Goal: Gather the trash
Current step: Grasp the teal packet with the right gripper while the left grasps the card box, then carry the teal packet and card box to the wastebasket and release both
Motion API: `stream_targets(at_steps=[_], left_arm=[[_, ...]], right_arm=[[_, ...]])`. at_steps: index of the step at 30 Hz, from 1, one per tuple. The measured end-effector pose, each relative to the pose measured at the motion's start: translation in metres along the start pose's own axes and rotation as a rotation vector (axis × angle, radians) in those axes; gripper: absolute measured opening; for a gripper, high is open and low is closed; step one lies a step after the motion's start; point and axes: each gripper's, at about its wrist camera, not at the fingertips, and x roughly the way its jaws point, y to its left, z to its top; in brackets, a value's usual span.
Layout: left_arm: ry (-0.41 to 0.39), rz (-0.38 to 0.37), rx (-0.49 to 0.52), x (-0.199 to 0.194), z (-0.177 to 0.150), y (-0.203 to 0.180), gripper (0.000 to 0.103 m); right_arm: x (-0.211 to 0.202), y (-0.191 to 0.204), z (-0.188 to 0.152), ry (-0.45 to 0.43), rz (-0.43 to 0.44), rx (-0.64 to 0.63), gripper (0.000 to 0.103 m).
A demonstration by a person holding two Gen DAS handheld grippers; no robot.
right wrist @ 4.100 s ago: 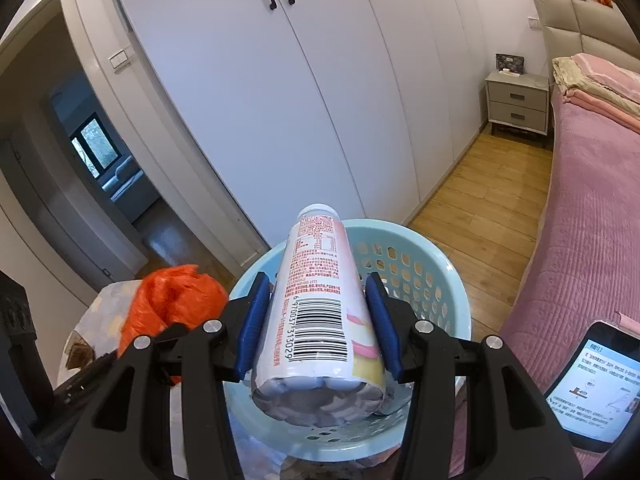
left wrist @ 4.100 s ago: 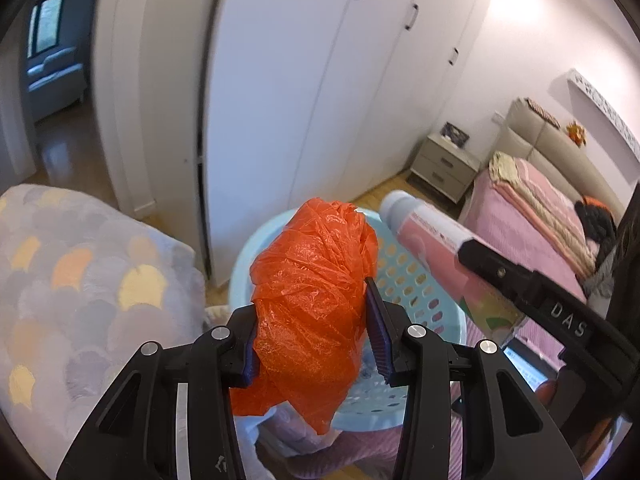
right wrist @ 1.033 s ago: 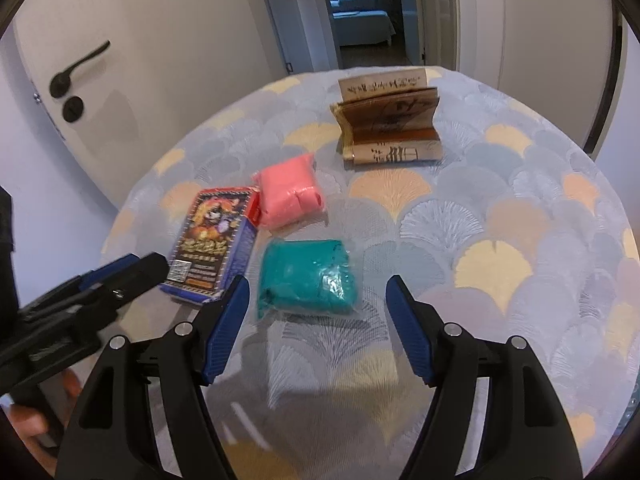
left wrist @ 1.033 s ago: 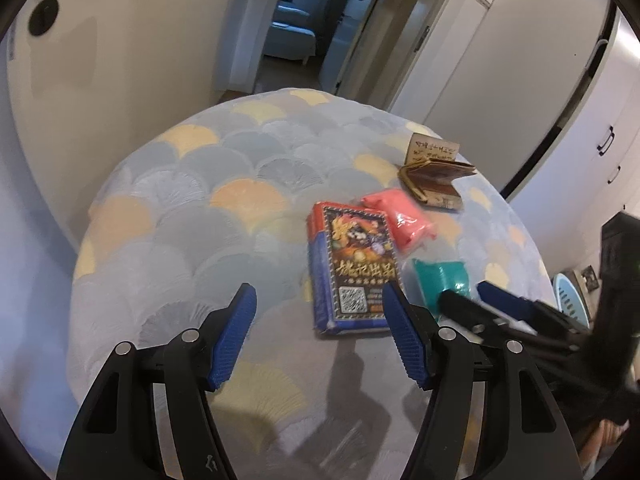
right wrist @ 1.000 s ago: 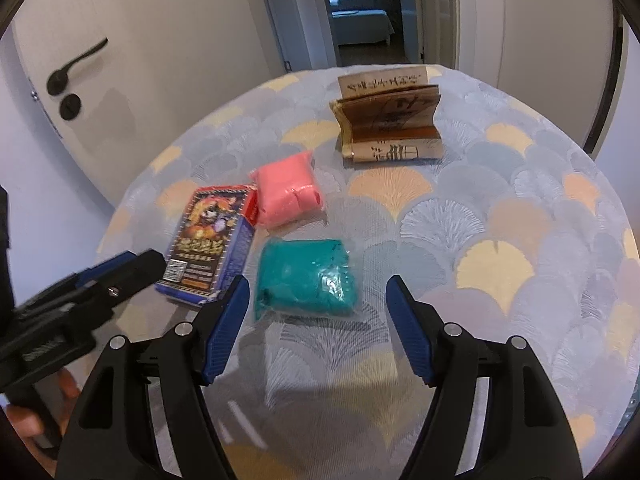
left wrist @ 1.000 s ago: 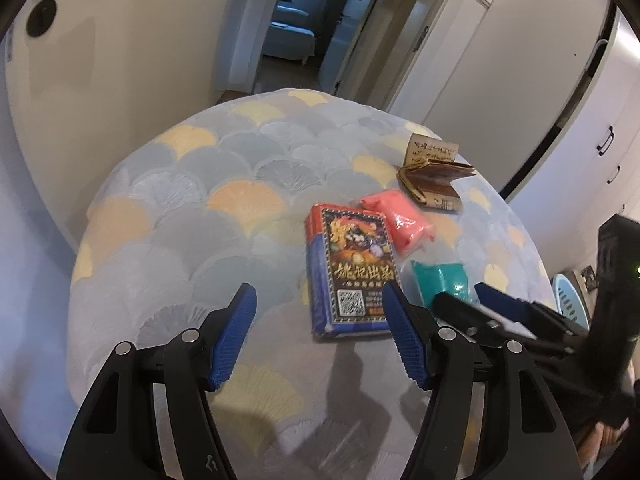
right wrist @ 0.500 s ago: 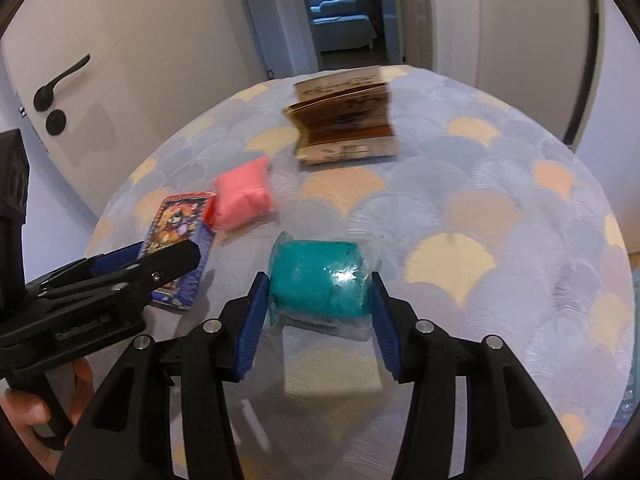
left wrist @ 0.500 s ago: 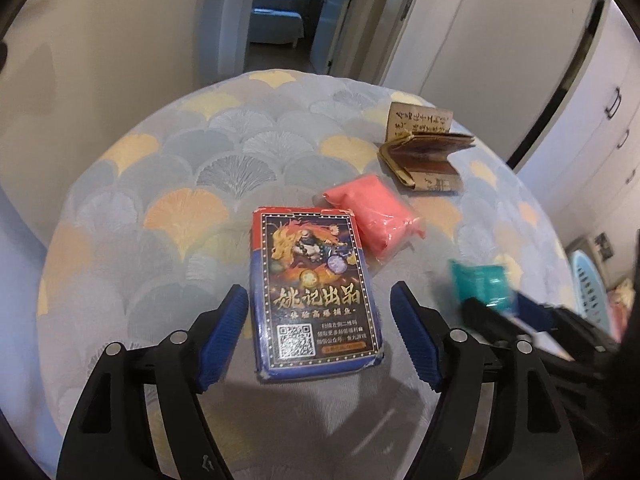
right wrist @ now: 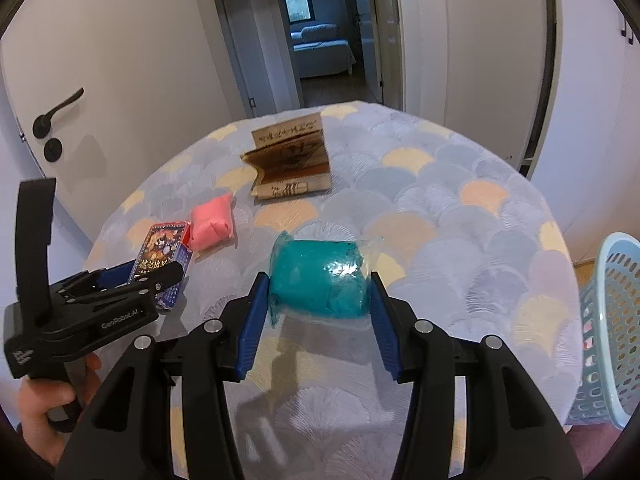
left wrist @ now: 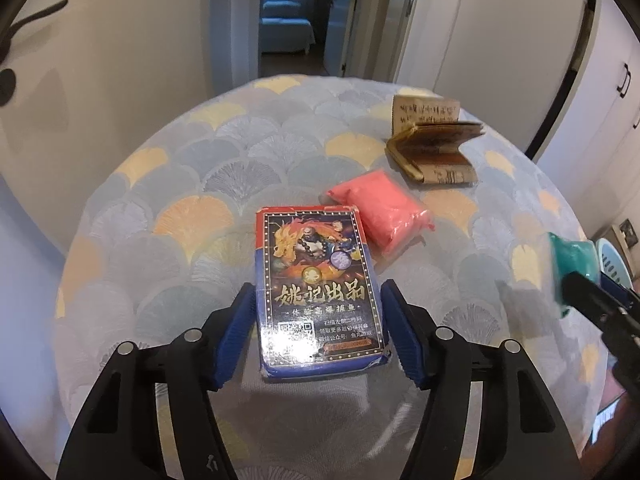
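Note:
A red-and-blue card box (left wrist: 316,280) lies on the round scallop-patterned table (left wrist: 160,220). My left gripper (left wrist: 316,312) straddles its near end, jaws closing, blue pads against both long sides. My right gripper (right wrist: 318,300) is shut on a teal plastic-wrapped packet (right wrist: 320,280), held a little above the tabletop with its shadow beneath. At the right edge of the left wrist view the teal packet (left wrist: 572,256) shows blurred. A pink packet (left wrist: 384,216) rests just beyond the card box. The right wrist view has the left gripper (right wrist: 160,276) around the card box (right wrist: 164,252).
A brown paper booklet (left wrist: 436,144) stands folded open at the far side of the table. A light blue perforated basket (right wrist: 612,320) sits beside the table's right edge. A door with a black handle (right wrist: 60,116) and an open doorway lie behind. A person's hand (right wrist: 44,408) grips the left tool.
My right gripper closed on the teal packet and lifted it off the table toward the right. My left gripper slid forward around the card box and narrowed onto its sides.

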Motion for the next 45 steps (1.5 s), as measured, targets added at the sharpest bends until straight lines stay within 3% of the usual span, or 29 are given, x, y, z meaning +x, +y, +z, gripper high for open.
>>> stream_targets(at_steps=[11, 24, 36, 45], left_arm=[[-0.161, -0.106, -0.014, -0.069, 0.006, -0.021, 0.061], [-0.374, -0.148, 0.169, -0.157, 0.02, -0.137, 0.061], [-0.407, -0.29, 0.373, -0.169, 0.005, -0.266, 0.061], [-0.328, -0.38, 0.476, -0.14, -0.022, -0.344, 0.061]], right_arm=[[-0.049, -0.027, 0.006, -0.099, -0.043, 0.035, 0.046], [-0.134, -0.109, 0.011, -0.273, -0.153, 0.231, 0.045], [-0.199, -0.206, -0.011, -0.371, -0.3, 0.407, 0.045], [-0.219, -0.273, -0.04, -0.362, -0.396, 0.529, 0.045]])
